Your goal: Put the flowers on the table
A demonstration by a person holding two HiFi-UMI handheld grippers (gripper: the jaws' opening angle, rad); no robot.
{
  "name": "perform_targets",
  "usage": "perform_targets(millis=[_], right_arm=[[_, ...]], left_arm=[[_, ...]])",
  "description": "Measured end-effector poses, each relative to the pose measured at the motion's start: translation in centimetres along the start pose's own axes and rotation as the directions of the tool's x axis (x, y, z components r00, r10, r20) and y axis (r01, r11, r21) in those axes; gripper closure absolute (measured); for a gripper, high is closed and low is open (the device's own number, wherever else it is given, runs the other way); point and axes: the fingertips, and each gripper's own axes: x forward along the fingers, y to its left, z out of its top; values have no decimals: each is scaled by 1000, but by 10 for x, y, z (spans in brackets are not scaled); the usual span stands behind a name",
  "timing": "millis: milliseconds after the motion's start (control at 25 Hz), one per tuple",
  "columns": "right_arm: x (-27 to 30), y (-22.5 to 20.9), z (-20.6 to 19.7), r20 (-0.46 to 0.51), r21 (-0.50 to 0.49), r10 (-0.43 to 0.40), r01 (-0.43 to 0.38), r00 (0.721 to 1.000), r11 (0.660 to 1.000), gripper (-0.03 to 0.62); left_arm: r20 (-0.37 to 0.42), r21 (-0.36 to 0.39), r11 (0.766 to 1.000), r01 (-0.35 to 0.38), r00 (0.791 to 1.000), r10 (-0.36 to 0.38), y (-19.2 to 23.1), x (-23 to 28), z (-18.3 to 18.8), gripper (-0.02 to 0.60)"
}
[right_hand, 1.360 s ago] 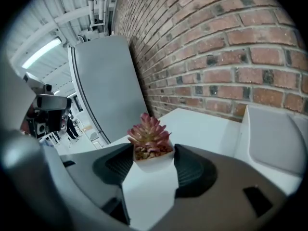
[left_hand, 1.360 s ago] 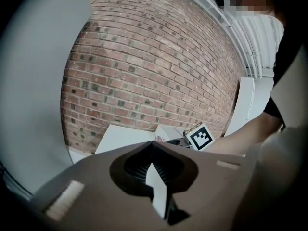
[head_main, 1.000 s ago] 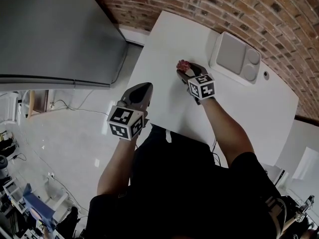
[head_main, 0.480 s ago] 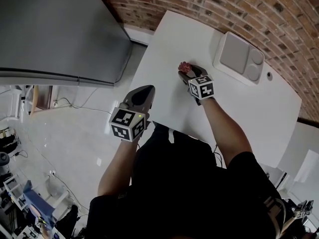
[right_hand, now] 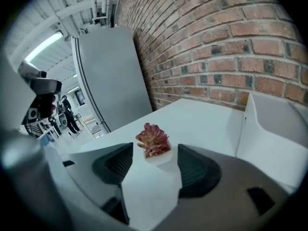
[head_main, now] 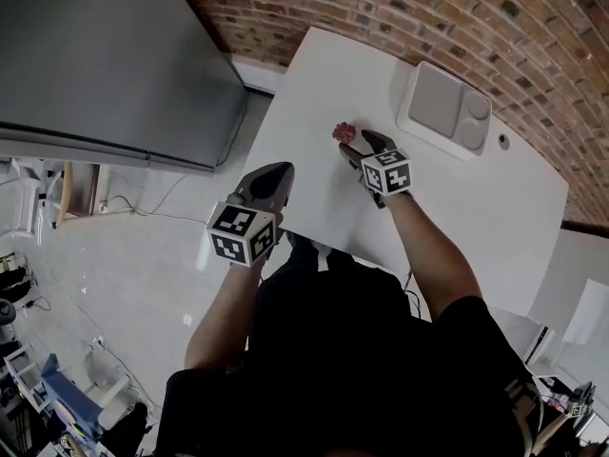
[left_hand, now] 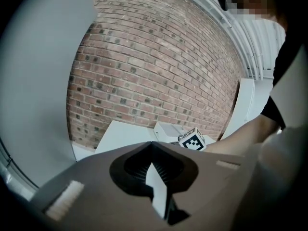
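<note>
A small pink-red flower in a white pot (head_main: 342,131) stands upright on the white table (head_main: 314,74). My right gripper (head_main: 360,145) is open just behind it. In the right gripper view the flower pot (right_hand: 154,142) sits a little beyond the tips of the right gripper (right_hand: 154,159), and neither jaw touches it. My left gripper (head_main: 271,171) hangs by the table's near left edge. In its own view the left gripper (left_hand: 153,165) is shut with nothing in it.
A white two-part tray (head_main: 445,110) lies at the table's far side by the brick wall, and the tray (right_hand: 274,129) rises to the right of the flower. A large grey cabinet (head_main: 105,55) stands left of the table. People stand far off on the left.
The right gripper's jaws have spread and drawn back slightly from the flower pot, which now stands free on the table. The left gripper has hardly moved.
</note>
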Motion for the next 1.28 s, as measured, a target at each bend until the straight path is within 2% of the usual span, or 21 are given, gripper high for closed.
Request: perform_targets(millis=[320,720,1040,1280], right_arm=[[-53,-3,11,57,-12,-29,29,998,999,324],[-124,1,40,195,31,-91,87,976,996,436],[-190,0,42,253,63,-140,128,957,990,509],[-223,1,58,333,95,-161,136,929,986,548]], left_arm=[[44,20,1000,10,999,-11,-5,1,20,578],[66,62,998,28,997,-32,-5,4,42,579],[83,95,994,49,995,-57,-12,14,67,578],[97,102,993,60,993,-70,-19,20,79,578]])
